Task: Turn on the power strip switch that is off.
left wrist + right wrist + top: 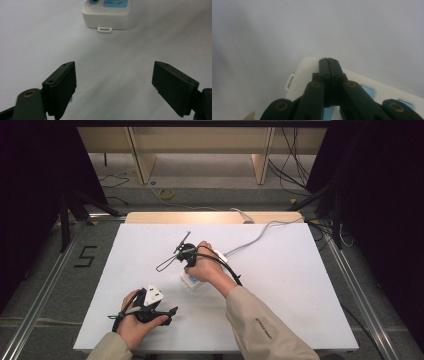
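Plastic makes the white power strip (192,281) hard and stiff, likely light and a bit slippery, so holding its two long sides seems best. It lies mid-frame on the white table (300,285), its long way running toward the upper right. The right gripper (328,61) is pressed together over it, holding nothing. The left gripper (113,82) is wide apart, lower left.
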The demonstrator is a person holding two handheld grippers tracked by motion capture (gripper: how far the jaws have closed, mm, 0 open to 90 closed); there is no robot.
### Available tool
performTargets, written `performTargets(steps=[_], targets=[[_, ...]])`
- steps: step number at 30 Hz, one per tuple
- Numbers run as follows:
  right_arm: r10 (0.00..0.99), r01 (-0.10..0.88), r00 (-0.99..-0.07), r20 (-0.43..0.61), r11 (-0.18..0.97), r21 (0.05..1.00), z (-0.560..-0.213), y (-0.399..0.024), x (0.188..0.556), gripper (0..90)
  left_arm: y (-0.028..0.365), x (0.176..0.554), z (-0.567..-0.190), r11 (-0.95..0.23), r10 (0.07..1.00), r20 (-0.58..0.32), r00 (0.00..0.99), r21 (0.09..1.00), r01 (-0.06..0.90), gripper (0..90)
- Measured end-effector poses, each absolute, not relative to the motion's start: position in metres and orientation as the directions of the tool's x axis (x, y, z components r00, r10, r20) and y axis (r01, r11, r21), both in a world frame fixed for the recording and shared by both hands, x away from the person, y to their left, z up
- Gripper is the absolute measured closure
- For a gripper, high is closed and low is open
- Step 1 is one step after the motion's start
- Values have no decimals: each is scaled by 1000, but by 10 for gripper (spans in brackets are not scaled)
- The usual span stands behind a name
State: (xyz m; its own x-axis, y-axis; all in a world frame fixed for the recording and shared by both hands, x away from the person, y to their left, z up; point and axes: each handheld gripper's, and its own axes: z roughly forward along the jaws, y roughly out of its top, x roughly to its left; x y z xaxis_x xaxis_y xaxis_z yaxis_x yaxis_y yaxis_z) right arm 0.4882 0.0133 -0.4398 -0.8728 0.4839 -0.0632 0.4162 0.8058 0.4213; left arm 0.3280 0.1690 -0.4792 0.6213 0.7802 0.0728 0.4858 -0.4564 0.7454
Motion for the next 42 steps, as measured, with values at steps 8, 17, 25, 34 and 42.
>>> performTargets(steps=[8,17,25,34,42], targets=[[489,422,-870,-59,802,423,-441,13,488,900,169,328,-479,-460,779,75,623,744,486,196],[490,422,-870,-64,804,419,-441,13,487,900,169,328,-479,-461,777,74,625,744,485,196],[486,414,-872,-67,803,430,-441,12,488,900,170,328,-480,-457,779,72,623,745,486,196],[487,410,-872,-51,782,471,-435,9,486,900,170,328,-480,-457,779,72,623,744,487,196],[490,414,-871,-45,780,470,-432,4,486,900,170,328,-480,-458,779,72,623,743,487,196]])
